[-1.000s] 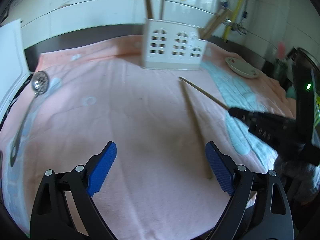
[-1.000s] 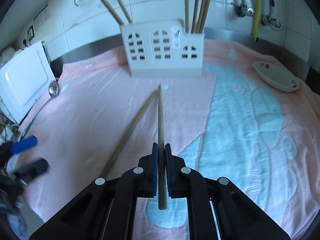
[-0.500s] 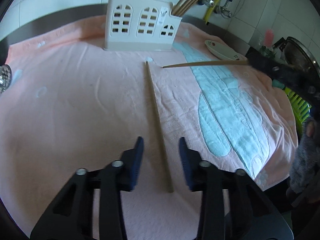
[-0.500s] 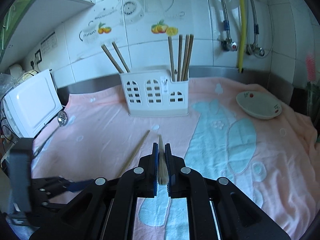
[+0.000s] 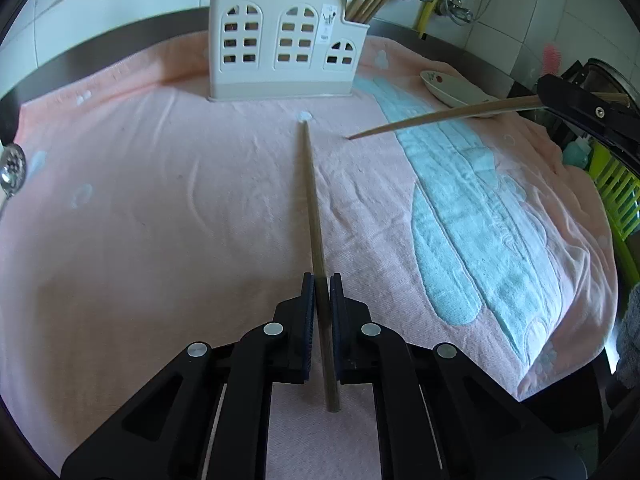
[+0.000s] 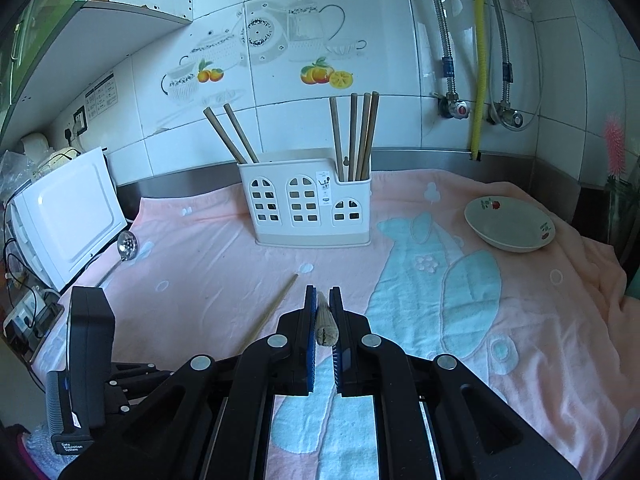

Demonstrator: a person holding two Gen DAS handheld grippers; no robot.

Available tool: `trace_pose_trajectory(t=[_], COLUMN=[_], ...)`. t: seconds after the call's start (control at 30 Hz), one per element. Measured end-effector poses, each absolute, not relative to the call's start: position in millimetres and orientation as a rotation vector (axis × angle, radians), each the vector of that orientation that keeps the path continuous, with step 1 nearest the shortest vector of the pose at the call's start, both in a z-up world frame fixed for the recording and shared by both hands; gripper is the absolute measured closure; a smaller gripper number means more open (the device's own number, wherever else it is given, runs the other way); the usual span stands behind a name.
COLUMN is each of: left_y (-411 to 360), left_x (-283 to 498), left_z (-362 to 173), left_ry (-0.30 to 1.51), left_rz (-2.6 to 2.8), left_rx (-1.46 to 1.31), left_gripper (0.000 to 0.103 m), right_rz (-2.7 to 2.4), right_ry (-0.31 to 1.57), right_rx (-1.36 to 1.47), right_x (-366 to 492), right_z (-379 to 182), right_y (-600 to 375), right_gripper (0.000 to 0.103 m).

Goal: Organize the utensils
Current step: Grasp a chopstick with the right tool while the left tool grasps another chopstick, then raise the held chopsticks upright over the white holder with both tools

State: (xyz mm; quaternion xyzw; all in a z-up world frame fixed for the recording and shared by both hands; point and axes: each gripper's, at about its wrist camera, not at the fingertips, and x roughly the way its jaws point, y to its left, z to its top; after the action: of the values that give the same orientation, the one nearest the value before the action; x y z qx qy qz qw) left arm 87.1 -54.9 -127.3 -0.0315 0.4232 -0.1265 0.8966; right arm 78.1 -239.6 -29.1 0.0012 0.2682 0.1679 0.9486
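Chopsticks fill both grippers: the left gripper (image 5: 322,280) is clamped on one chopstick (image 5: 310,184) lying on the pink towel (image 5: 140,220); the right gripper (image 6: 323,294) pinches a raised chopstick (image 6: 326,326). Beyond stands the white holder (image 6: 308,204), a bowl (image 6: 508,224) to its right.

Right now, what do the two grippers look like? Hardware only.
Both match: the left gripper and right gripper have matte black plastic linkage arms with round silver pivot pins and narrow blue pads inside the fingers. The right wrist view shows the left unit's boxy black body with a small white-lettered label near its base, too small to read. No cables, hands or sleeves show.
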Motion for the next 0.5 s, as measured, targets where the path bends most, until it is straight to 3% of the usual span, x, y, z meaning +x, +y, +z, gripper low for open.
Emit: trace_pose_trajectory(t=[0.5], left_y=[-27.7], left_x=[80.0], left_z=[-33.4], left_ry=[0.641], left_rz=[-0.272], left_rx=[-0.023], left_gripper=[0.098], right_rz=[0.363], right_ry=[0.552], right_rx=[-0.066], right_x=[88.7], right_z=[-13.3], right_y=[-230.9], right_gripper=[0.097])
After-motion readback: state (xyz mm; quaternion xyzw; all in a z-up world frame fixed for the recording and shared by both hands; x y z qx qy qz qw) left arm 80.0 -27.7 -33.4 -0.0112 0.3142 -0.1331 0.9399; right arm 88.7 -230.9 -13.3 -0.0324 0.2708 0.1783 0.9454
